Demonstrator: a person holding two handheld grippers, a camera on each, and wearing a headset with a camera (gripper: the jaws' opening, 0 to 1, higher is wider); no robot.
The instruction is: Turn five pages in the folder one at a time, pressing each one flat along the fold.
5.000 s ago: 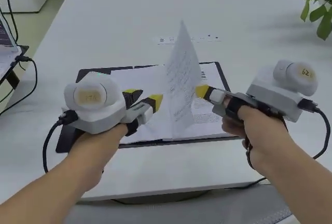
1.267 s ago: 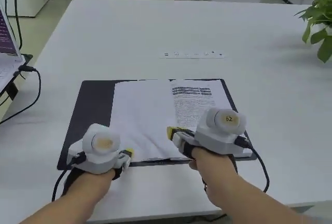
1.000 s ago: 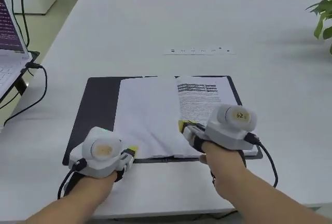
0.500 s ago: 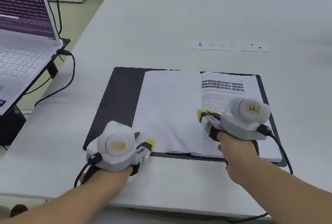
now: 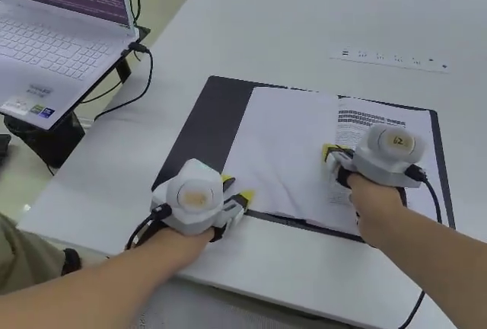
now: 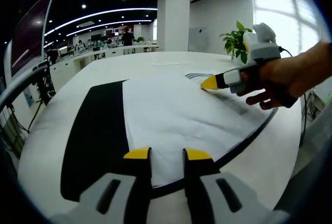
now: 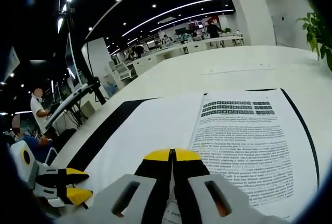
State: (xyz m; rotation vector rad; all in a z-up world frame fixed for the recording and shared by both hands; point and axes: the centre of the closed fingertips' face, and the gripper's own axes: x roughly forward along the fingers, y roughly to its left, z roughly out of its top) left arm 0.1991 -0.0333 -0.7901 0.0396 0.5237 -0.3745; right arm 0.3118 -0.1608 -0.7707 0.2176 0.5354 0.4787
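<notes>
- Since 5 s ago: the sheet I had standing upright between the grippers is now down flat on the left-hand stack. My head view has swung left, so the laptop point(image 5: 61, 39) comes into view; that is the camera, not the bench.
- The folder point(image 5: 204, 119) lies open on the white table point(image 5: 304, 9), dark cover exposed at its left. The left gripper point(image 5: 236, 192) is at its near edge and the right gripper point(image 5: 329, 151) is over its middle.
- The blank page point(image 5: 289, 142) on the left is slightly rippled. The printed page point(image 5: 358, 118) on the right shows a bold heading block over dense text. Both lie flat.
- Right gripper: jaws pressed together, pinching nothing, yellow tips down on the paper at the fold point(image 5: 337, 112).
- Left gripper: jaws a narrow gap apart, nothing between them, at the near corner of the blank page. From the left gripper view I cannot tell whether the tips touch the paper or sit just above it.
</notes>
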